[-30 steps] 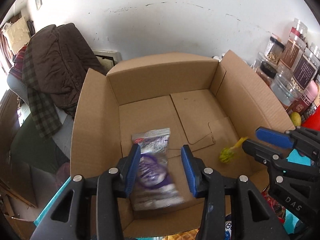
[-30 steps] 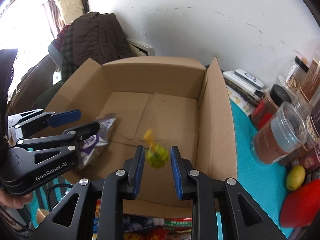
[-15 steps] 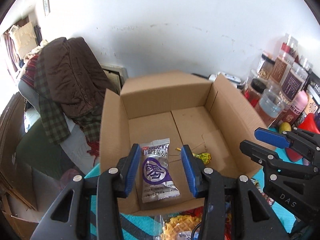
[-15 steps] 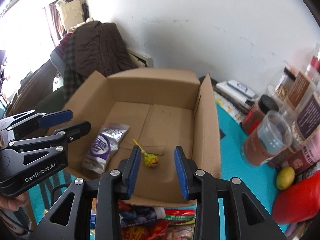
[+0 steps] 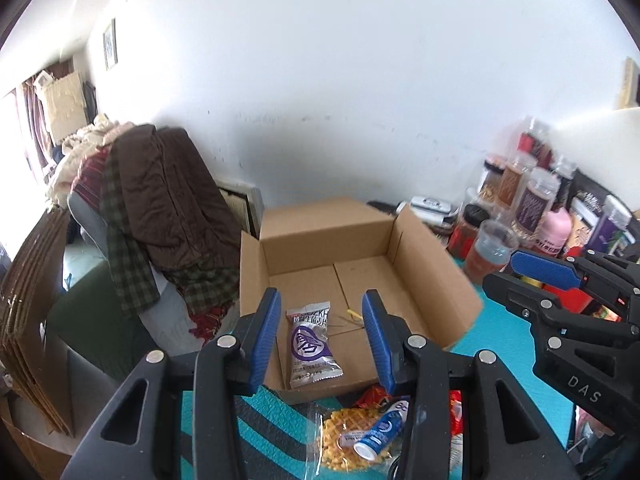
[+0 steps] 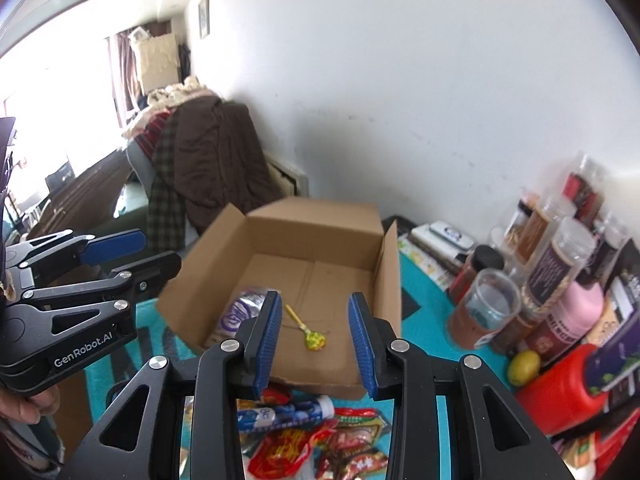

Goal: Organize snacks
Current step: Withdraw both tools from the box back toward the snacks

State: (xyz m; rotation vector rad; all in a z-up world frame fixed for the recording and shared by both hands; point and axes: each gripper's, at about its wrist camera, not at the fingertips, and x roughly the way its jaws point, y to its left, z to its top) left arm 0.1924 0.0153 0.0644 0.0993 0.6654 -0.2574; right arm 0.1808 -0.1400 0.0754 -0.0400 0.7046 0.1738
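An open cardboard box stands on the teal mat. On its floor lie a silver-and-purple snack packet and, to its right, a yellow-green lollipop, of which only the stick shows in the left wrist view. My left gripper hovers open above the box's near edge, holding nothing. My right gripper hovers beside it, also open and bare. Each gripper appears in the other's view: the right gripper and the left gripper.
Loose snacks lie on the mat before the box: a waffle bag, a blue tube, red wrappers. Several jars, a red container and a yellow fruit crowd the right. A clothes-draped chair stands left.
Both grippers have risen and drawn back from the box. The packet and lollipop, blurred in motion between the fingers at first, now lie still on the box floor.
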